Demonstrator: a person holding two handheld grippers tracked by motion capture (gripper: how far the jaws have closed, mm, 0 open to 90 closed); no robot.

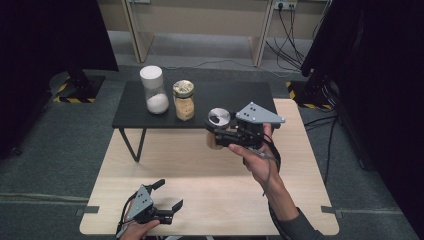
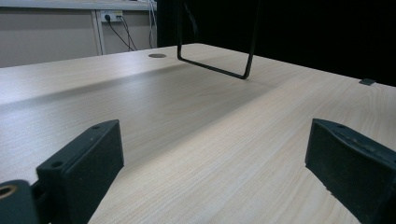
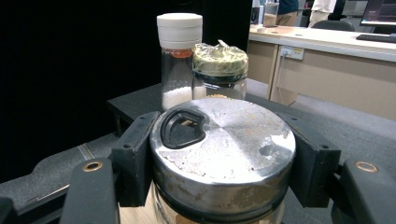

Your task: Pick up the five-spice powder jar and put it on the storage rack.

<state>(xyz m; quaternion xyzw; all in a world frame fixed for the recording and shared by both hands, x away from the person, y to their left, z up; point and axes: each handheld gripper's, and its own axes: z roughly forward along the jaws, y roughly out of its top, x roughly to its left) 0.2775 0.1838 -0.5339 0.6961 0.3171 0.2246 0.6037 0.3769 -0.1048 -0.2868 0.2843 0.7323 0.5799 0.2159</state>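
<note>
Two grippers on show here, doing very different things. The right gripper point(image 1: 216, 131) has its jaws clamped on a jar with a metal lid point(image 1: 218, 118), squeezing it just under the lid from both sides. In the right gripper view the jar with a metal lid point(image 3: 223, 149) sits snug between the black pads, and you can see a dark teardrop-shaped opening in the scuffed silver top. It's held up off the light wooden tabletop point(image 1: 210, 195), right by the near edge of the small black table point(image 1: 225, 95) that stands on the far part of it.

On that black table there are two more containers standing close together: a tall one with a white cap point(image 1: 153, 90) holding something white at the bottom, and just to its right a glass jar with a gold-ish wrapped top point(image 1: 183, 100) with tan stuff inside. Both are upright.

The left gripper point(image 1: 170, 195) sits low at the near left of the tabletop, jaws spread wide with nothing between them. Its own view shows bare wood grain between the pads and one thin black leg point(image 2: 215, 69) of the small table farther off.
</note>
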